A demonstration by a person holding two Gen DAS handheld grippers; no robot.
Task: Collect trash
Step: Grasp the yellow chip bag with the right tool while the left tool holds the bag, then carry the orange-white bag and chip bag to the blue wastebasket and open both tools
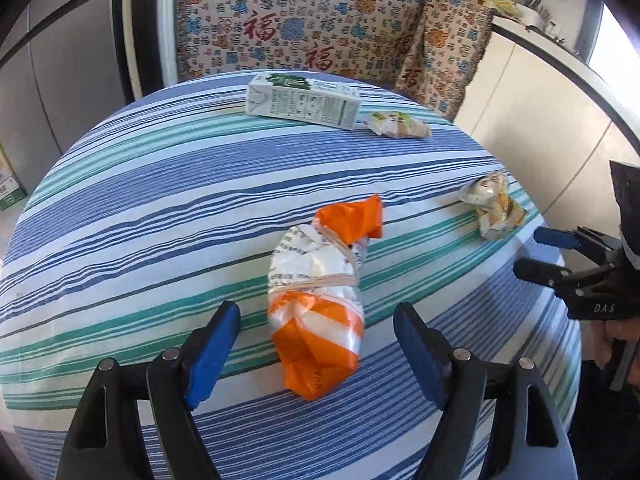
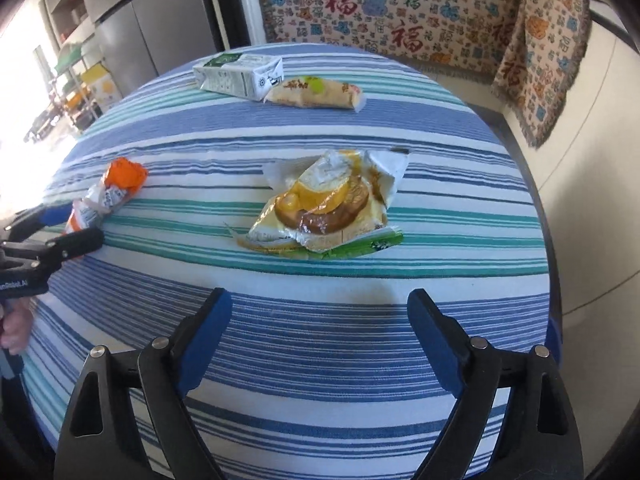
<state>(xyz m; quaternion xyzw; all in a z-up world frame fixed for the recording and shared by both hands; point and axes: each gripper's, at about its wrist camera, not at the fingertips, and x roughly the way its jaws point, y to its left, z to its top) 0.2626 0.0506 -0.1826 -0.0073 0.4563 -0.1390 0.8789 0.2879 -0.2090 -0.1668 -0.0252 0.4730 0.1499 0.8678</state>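
An orange and white plastic bundle tied with rubber bands lies on the striped table, its near end between the open fingers of my left gripper; it also shows in the right wrist view. A crumpled yellow snack wrapper lies ahead of my open, empty right gripper; it shows at the table's right edge in the left wrist view. A white milk carton lies on its side at the far edge, with a beige snack packet beside it.
The round table wears a blue, green and white striped cloth. A patterned throw covers a seat behind it. A white counter runs along the right. A grey fridge stands at the back left.
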